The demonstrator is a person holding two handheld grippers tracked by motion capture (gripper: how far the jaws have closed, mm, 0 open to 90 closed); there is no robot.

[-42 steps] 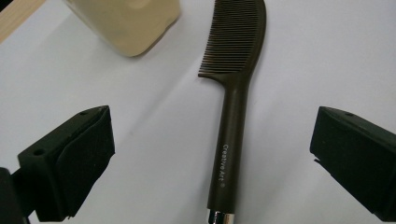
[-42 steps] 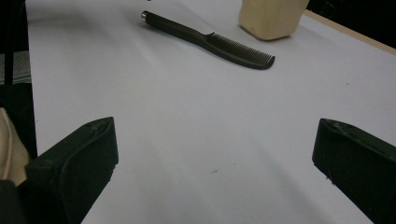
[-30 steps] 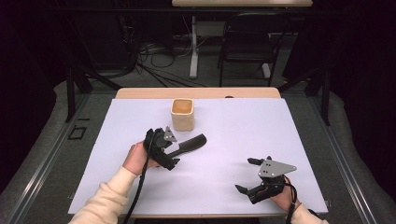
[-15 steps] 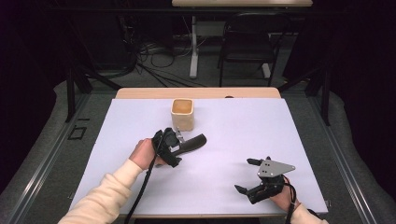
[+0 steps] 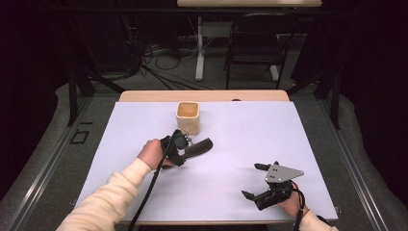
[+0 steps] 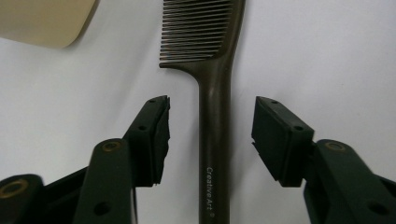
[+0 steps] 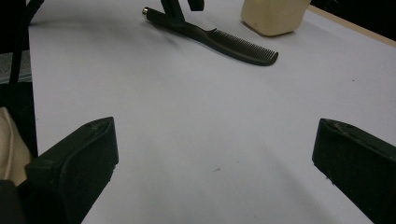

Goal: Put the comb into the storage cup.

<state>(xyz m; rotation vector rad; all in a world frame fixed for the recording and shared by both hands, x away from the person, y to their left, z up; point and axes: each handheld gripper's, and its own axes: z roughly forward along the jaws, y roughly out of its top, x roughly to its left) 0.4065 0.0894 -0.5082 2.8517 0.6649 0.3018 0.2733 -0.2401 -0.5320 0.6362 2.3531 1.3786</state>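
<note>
Comb (image 6: pixel 214 140) lies flat on the white tabletop (image 5: pixel 240 144), just in front of the beige cup (image 5: pixel 188 117) & a bit to its right; in the left gripper view the handle's near end & the teeth's far end are cut off by the frame edges, cup only a corner at top left; in the high view the comb's handle end is hidden under the left gripper (image 5: pixel 185 147), only the toothed end sticks out towards the right of the cup. Left gripper's jaws straddle the handle w/ a gap each side; they've just been closing, pads not yet touching, so not gripping. Left hand (image 5: pixel 151 154) sits in front-left of the cup, forearm in a cream sleeve running in from the bottom edge, cable trailing along it. Right gripper (image 5: pixel 255 180) rests well away from the cup, front-right, near the tabletop's near edge; jaws wide apart, nothing between them; its hand is mostly hidden beneath the gripper body & grey plate.
</note>
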